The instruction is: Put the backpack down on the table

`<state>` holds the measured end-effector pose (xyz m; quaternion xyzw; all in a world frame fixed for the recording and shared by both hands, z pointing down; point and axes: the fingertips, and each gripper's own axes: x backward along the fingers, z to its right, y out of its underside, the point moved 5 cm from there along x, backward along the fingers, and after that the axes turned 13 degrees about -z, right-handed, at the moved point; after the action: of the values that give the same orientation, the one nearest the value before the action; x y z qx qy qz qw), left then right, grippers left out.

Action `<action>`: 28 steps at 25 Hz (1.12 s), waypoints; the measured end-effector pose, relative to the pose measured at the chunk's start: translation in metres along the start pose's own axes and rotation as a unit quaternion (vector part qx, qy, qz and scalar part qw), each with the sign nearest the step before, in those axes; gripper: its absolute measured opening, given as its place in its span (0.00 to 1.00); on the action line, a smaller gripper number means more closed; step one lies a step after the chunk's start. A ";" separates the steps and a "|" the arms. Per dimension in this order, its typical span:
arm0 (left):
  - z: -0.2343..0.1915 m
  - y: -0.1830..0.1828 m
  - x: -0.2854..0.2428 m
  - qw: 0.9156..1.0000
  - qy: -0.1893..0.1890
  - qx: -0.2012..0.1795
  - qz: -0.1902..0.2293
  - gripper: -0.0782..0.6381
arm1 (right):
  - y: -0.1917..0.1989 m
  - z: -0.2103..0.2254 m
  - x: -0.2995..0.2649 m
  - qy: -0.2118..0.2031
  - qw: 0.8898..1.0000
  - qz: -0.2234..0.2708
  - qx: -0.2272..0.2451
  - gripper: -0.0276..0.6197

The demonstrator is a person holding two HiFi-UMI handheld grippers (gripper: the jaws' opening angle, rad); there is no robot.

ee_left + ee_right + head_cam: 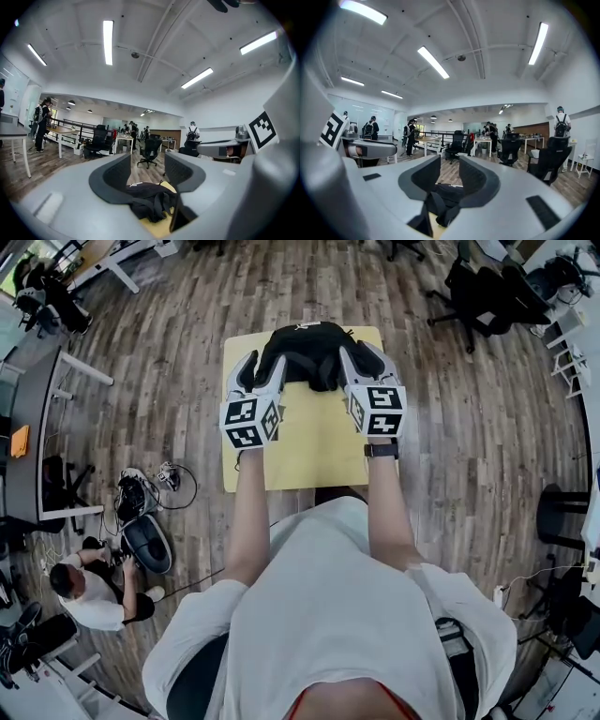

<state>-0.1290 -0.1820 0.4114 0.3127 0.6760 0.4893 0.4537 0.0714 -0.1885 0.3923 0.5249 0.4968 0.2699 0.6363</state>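
A black fabric backpack (305,352) lies slumped at the upper edge of a pale yellow square tabletop (309,451), in the upper middle of the head view, with grey-brown wooden plank flooring (169,343) all around the table.

The left gripper (262,367), grey with a marker cube at its back, sits at the backpack's left side in that frame. The right gripper (364,359) sits at its right side, and both tips overlap the bag's outline.

In the left gripper view, the left gripper (147,165) has its jaws spread apart. Floor and a black office chair (151,150) show through the gap, and the backpack (150,197) lies low in the frame on the yellow top (157,227). No pad presses on it.

In the right gripper view, the right gripper (450,171) is likewise released, its jaws standing apart over the backpack (447,193) at the bottom centre.

In the lower left of the head view, a person in a white shirt (89,592) sits on the floor.
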 end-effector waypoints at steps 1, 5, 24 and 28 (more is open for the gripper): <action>0.002 -0.003 0.006 1.000 -0.001 0.001 0.007 0.43 | -0.002 -0.002 0.006 0.004 1.000 0.004 0.003 0.23; 0.006 -0.009 0.026 1.000 -0.009 -0.003 0.027 0.36 | -0.010 -0.012 0.026 0.014 1.000 0.024 0.007 0.17; 0.013 -0.022 0.062 0.998 -0.024 -0.009 0.063 0.12 | -0.022 -0.029 0.056 0.029 0.999 0.035 0.029 0.06; 0.012 -0.021 0.066 0.997 -0.029 -0.007 0.069 0.12 | -0.023 -0.029 0.060 0.030 0.998 0.040 0.029 0.06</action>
<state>-0.1433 -0.1271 0.3698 0.3694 0.6360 0.5149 0.4404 0.0624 -0.1316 0.3510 0.5543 0.5019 0.2961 0.5943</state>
